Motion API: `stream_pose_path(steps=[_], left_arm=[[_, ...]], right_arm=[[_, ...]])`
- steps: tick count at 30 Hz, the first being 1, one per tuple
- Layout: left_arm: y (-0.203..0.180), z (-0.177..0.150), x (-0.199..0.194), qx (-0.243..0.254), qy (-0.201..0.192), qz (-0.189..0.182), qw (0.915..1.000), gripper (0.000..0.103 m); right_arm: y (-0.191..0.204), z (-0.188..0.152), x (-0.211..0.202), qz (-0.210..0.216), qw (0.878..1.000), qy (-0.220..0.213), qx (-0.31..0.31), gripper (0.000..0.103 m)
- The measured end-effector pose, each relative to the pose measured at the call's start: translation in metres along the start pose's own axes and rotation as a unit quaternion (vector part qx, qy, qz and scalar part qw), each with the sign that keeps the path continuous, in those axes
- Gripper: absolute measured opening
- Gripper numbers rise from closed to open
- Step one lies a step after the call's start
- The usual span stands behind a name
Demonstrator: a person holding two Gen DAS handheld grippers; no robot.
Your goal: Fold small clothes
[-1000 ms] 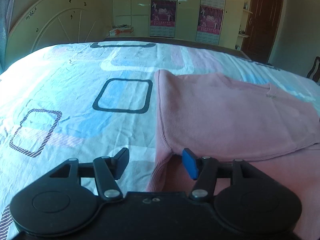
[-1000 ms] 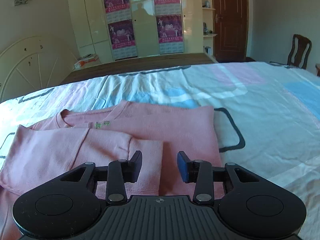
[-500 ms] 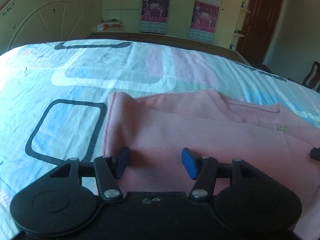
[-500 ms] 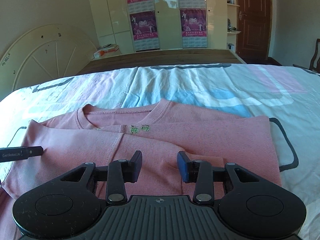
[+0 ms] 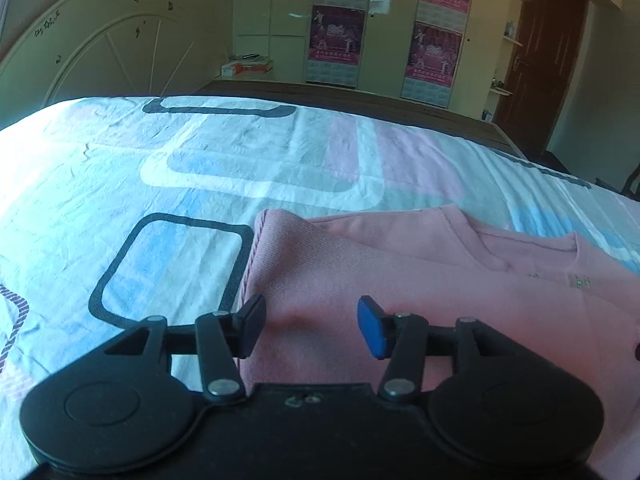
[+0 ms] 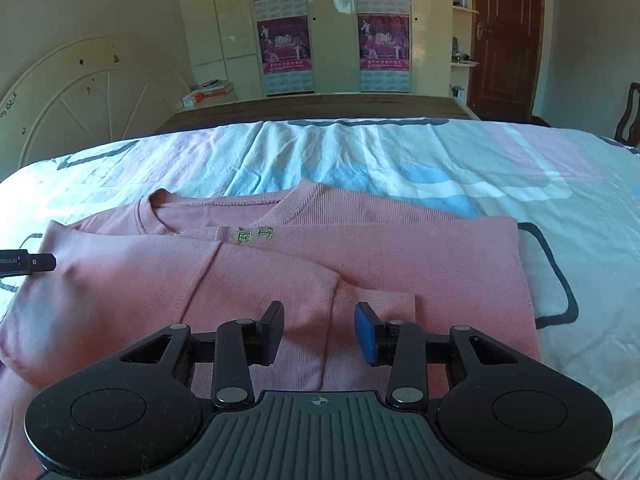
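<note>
A pink knit sweater [image 6: 360, 256] lies on the bed with both sleeves folded over its body and its neckline facing the far side. It also shows in the left wrist view [image 5: 420, 280]. My left gripper [image 5: 310, 326] is open and empty, low over the sweater's left folded edge. My right gripper [image 6: 318, 330] is open and empty, over the folded sleeve cuff [image 6: 384, 300] near the sweater's middle. A fingertip of the left gripper shows at the left edge of the right wrist view [image 6: 28, 264].
The bed sheet [image 5: 160, 184] is pale blue and pink with black rounded squares. A white headboard [image 6: 80, 92] stands at the left. Wardrobes with posters [image 6: 332, 28], a dark door [image 6: 504, 40] and a chair [image 6: 628, 116] lie beyond the bed.
Both grippers have moved forward over the sweater toward its neckline, and the left one has shifted right onto the sweater's left edge. Both stay open and empty.
</note>
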State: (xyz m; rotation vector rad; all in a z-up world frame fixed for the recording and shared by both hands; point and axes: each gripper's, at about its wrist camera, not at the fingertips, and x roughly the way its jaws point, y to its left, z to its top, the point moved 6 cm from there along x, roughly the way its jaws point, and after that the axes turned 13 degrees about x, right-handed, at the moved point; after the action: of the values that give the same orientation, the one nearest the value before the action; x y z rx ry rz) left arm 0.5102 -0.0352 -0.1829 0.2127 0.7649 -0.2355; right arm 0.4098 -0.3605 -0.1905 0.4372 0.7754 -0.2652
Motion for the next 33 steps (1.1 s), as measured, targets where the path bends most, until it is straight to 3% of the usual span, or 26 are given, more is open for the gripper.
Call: stream_pose_path(steps=[4,9,15,19,27,33], left_arm=[[-0.017,-0.023,-0.025,0.017,0.003,-0.021,0.9996,0.050],[-0.023,-0.051,-0.026,0.037,0.018,-0.014,0.9991,0.062],[-0.022,-0.048,-0.028,0.038,0.031,-0.008,0.9987,0.062],[-0.028,-0.047,-0.040,0.044,0.032,-0.004,0.9985,0.062],[-0.067,-0.052,-0.074,0.064,0.017,-0.041,0.9970,0.069],[-0.084,-0.079,-0.067,0.090,0.051,-0.034,0.9940,0.070]], right_arm=[[0.003,-0.011,-0.010,0.006,1.000,0.005,-0.016,0.039],[0.000,-0.031,-0.009,-0.016,0.998,0.021,-0.052,0.039],[-0.006,-0.030,-0.013,-0.024,0.999,0.020,-0.035,0.040],[0.004,-0.030,-0.030,-0.004,1.000,0.017,-0.020,0.040],[0.045,-0.053,-0.049,0.043,0.998,0.036,-0.037,0.040],[0.045,-0.080,-0.044,0.039,0.996,0.067,-0.055,0.040]])
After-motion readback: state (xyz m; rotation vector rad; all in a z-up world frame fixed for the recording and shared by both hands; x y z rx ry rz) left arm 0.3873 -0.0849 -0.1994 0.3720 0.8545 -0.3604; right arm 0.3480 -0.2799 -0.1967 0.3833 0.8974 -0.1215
